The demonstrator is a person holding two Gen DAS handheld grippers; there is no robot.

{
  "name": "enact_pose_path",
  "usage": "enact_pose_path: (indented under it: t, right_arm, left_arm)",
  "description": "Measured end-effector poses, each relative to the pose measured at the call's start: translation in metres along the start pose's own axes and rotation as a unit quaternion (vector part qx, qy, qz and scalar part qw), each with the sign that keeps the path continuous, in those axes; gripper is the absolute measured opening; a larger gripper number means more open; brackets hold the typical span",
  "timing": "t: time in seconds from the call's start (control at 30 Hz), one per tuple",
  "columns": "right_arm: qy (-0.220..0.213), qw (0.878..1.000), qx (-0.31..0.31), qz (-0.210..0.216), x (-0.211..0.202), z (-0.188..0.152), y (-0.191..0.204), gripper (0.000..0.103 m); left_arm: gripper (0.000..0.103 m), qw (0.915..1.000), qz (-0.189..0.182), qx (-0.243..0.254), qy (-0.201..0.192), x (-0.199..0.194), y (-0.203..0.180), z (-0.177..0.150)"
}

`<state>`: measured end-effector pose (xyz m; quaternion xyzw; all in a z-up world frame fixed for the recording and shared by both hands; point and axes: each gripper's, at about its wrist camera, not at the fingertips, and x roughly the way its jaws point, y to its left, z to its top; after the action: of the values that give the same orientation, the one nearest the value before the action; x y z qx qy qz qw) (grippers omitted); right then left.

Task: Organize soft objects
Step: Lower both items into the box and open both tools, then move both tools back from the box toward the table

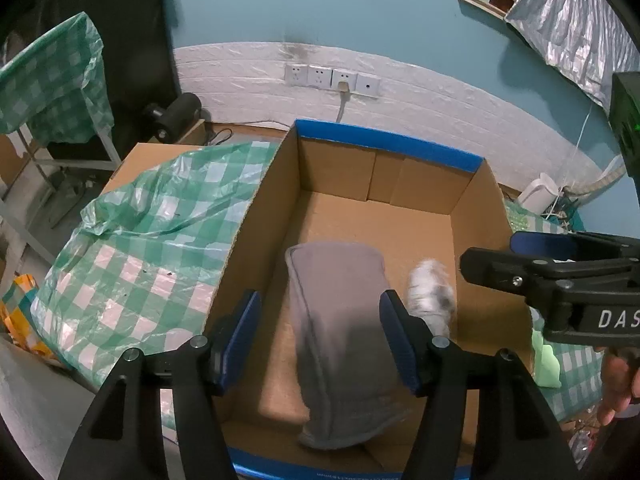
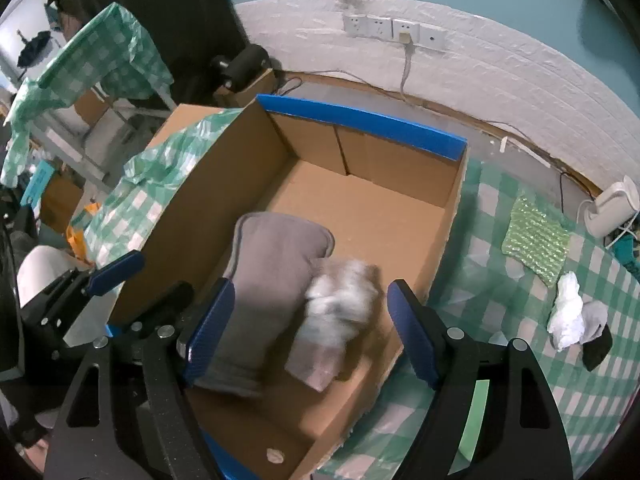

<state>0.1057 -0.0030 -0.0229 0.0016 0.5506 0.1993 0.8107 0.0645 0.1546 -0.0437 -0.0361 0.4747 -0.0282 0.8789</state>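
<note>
An open cardboard box [image 1: 256,216] with blue-taped rims stands on a green checked tablecloth; it also shows in the right wrist view [image 2: 452,216]. A folded grey cloth [image 1: 340,320] lies inside it, also seen in the right wrist view [image 2: 272,276]. A blurred white-grey soft bundle [image 1: 432,296] is beside the cloth, in mid-air or just landing [image 2: 340,304]. My left gripper [image 1: 320,340] is open above the grey cloth. My right gripper [image 2: 310,328] is open above the bundle and holds nothing; it enters the left wrist view at the right [image 1: 500,264].
On the tablecloth [image 2: 500,320] right of the box lie a green bubble-wrap pad [image 2: 536,236], a white crumpled cloth [image 2: 566,312] and a grey-black sock [image 2: 596,328]. A light green soft item [image 1: 546,364] lies by the box. A white device [image 2: 612,208] stands by the wall.
</note>
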Motion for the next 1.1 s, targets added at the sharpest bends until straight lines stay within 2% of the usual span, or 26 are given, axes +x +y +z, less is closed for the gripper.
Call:
enact_pose_path:
  t: [0.4,1.1]
  right_arm:
    - [-0.017,1.0,0.006,0.001,-0.021,-0.014,-0.012,0.08]
    - [-0.062,0.993,0.091,-0.035,-0.084,-0.055,-0.108,0.081]
  left_arm:
    - [0.065,0.9998,0.002,0.019,-0.004,-0.005,-0.017,0.001]
    - [0.069,0.9972,-0.018,0.071,-0.018,-0.035,-0.098,0.005]
